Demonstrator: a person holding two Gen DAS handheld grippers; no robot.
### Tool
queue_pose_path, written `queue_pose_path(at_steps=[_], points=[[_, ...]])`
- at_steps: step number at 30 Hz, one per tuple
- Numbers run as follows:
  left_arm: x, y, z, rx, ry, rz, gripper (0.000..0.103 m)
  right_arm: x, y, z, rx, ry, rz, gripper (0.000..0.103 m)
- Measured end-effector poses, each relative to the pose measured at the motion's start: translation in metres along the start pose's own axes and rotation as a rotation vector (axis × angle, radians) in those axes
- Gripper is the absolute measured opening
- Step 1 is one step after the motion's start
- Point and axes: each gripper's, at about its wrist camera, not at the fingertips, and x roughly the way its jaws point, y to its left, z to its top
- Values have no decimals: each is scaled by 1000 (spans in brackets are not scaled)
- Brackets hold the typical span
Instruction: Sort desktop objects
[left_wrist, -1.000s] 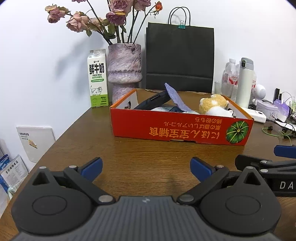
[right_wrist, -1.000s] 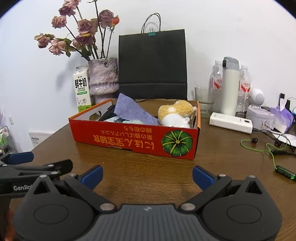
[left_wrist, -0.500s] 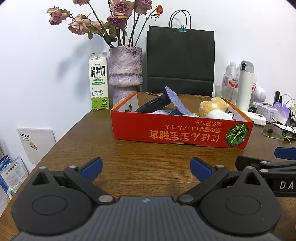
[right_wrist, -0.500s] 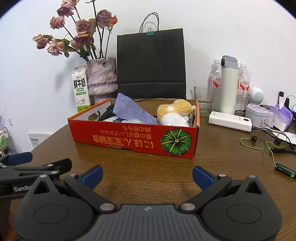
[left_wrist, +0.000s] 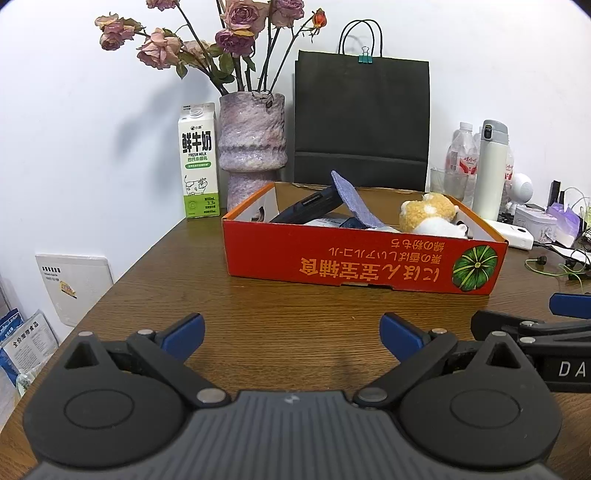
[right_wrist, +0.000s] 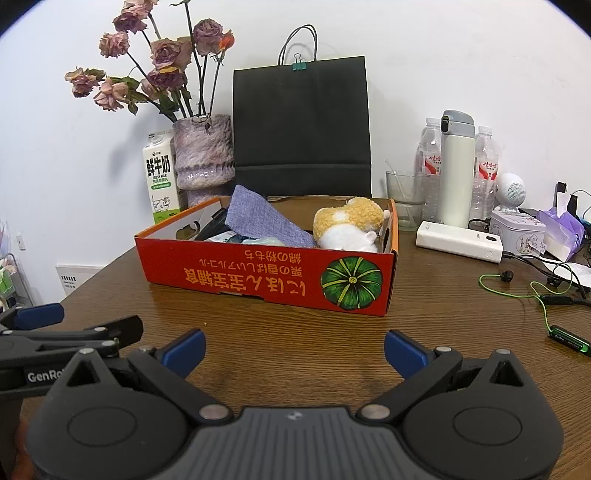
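Both tongs wide and empty, low over the table in front of the filled box.

In the lower half of each wrist view, the left gripper (left_wrist: 291, 334) and the right gripper (right_wrist: 294, 350) stand with blue-tipped jaws spread wide, gripping nothing, side by side above the brown wood-grain table (left_wrist: 303, 314). The red cardboard box printed with a green pumpkin (right_wrist: 266, 275) sits mid-frame, holding a yellow-and-white plush toy (right_wrist: 349, 225) at its right end, a purple-blue cloth (right_wrist: 258, 218) leaning over a dark flat device (left_wrist: 308, 208), and other bits too hidden to name. Risks, as I judge them: a reach over the near wall could shove the light box toward the purple stone-look vase of dried roses (left_wrist: 253, 147) and the green-and-white milk carton (left_wrist: 197, 162); pulling the cloth may drag the device; the two grippers, so close, could collide; the green earphone cable (right_wrist: 524, 291) at right could snag.
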Motion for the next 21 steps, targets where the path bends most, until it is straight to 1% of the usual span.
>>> queue_pose_path(at_steps=[21], points=[[1, 1, 0, 3, 3, 2, 103, 1, -1, -2, 2, 3, 0, 103]])
